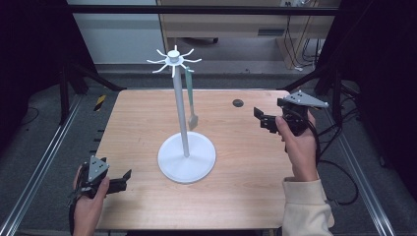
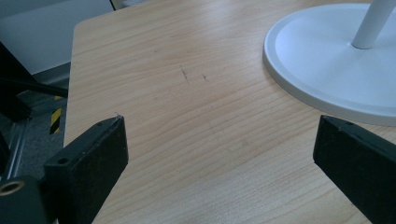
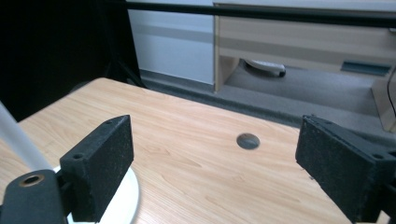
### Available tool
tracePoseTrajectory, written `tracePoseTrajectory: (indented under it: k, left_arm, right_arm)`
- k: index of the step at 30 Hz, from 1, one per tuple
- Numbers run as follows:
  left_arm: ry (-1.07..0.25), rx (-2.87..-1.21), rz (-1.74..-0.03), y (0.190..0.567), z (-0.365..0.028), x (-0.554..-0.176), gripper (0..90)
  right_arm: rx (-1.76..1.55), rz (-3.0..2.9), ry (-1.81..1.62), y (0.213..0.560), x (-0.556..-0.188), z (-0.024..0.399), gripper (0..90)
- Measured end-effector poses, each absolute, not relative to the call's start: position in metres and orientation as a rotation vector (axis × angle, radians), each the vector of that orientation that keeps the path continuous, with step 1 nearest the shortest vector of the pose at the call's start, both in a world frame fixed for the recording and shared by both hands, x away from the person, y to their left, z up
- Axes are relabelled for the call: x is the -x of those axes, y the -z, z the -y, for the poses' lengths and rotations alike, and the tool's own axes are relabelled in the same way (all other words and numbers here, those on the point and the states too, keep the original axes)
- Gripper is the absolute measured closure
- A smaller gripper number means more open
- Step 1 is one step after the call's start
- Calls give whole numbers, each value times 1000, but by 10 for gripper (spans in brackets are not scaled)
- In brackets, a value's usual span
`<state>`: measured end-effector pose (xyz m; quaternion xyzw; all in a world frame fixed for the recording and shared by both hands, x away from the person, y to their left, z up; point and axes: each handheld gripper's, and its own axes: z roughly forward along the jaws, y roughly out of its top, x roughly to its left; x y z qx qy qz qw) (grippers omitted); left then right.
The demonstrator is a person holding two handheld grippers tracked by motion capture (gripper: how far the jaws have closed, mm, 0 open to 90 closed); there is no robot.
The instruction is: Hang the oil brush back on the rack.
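1. While our right gripper [image 1: 264, 119] hovers with jaws spread and nothing between them, the slim pale-green spatula with its flat beige blade [image 1: 191, 101] hangs from a hook of the white metal rack [image 1: 185, 118] mid-surface.
2. We judge it light, stiff, free to swing.
3. Best hold: the thin handle, above the blade.
4. Our left gripper [image 1: 124, 180] rests released near the rack's round base.

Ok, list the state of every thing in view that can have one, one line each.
White metal stand with hooked top: upright on the table.
Green flat spatula: hanging from one hook, clear of the table.
Left gripper: open, nothing between the jaws.
Right gripper: open, nothing between the jaws.
Light wooden table: carries the stand.
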<state>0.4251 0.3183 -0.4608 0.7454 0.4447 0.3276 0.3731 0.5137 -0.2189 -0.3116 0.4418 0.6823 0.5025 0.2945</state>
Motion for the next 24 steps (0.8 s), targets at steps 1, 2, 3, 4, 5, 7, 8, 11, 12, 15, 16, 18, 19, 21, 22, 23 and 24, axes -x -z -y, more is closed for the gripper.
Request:
tracePoseTrajectory:
  k: [1, 2, 3, 4, 5, 7, 8, 11, 12, 15, 16, 18, 19, 21, 22, 23, 24]
  left_arm:
    - [-842, -1912, -1139, 461, -318, -425, 28]
    - [-842, -1912, -1138, 461, -318, -425, 28]
    - [-842, -1914, -1138, 461, -318, -425, 28]
    - [-842, -1915, -1138, 461, -318, -425, 28]
    - [-842, -1917, -1137, 461, -318, -425, 28]
    - [-841, -1918, -1138, 461, -318, -425, 28]
    - [-841, -1917, -1138, 461, -318, -425, 28]
    - [-841, -1917, -1142, 461, -318, -425, 28]
    - [-841, -1916, -1143, 461, -318, -426, 28]
    - [-840, -1919, -1141, 461, -318, -426, 28]
    - [-840, -1920, -1140, 462, -318, -426, 28]
    - [-841, -1922, -1139, 462, -317, -426, 27]
    - [-841, -1923, -1138, 462, -317, -426, 27]
    - [-841, -1924, -1137, 462, -317, -426, 27]
    - [-840, -1924, -1137, 462, -317, -426, 27]
    - [-840, -1923, -1137, 462, -317, -426, 27]
    - [-840, -1923, -1137, 462, -317, -426, 27]
  right_arm:
    - [-1186, -1817, -1335, 313, -515, 220, 119]
    - [-1195, -1820, -1325, 316, -516, 222, 119]
    - [-1199, -1822, -1319, 318, -517, 224, 119]
    - [-1209, -1821, -1308, 321, -518, 226, 119]
    - [-1209, -1821, -1300, 322, -518, 227, 119]
    - [-1223, -1823, -1291, 326, -519, 230, 119]
    - [-1231, -1819, -1289, 328, -520, 231, 119]
    - [-1242, -1821, -1274, 333, -522, 235, 119]
    - [-1248, -1822, -1267, 335, -522, 236, 119]
    - [-1258, -1824, -1245, 341, -524, 239, 119]
    - [-1264, -1825, -1238, 343, -525, 240, 119]
    - [-1280, -1828, -1232, 349, -527, 242, 119]
    - [-1283, -1832, -1228, 351, -528, 243, 119]
    - [-1293, -1843, -1217, 356, -529, 244, 119]
    - [-1300, -1845, -1209, 360, -531, 245, 119]
    - [-1299, -1854, -1199, 362, -531, 245, 119]
    - [-1304, -1853, -1199, 364, -532, 245, 119]
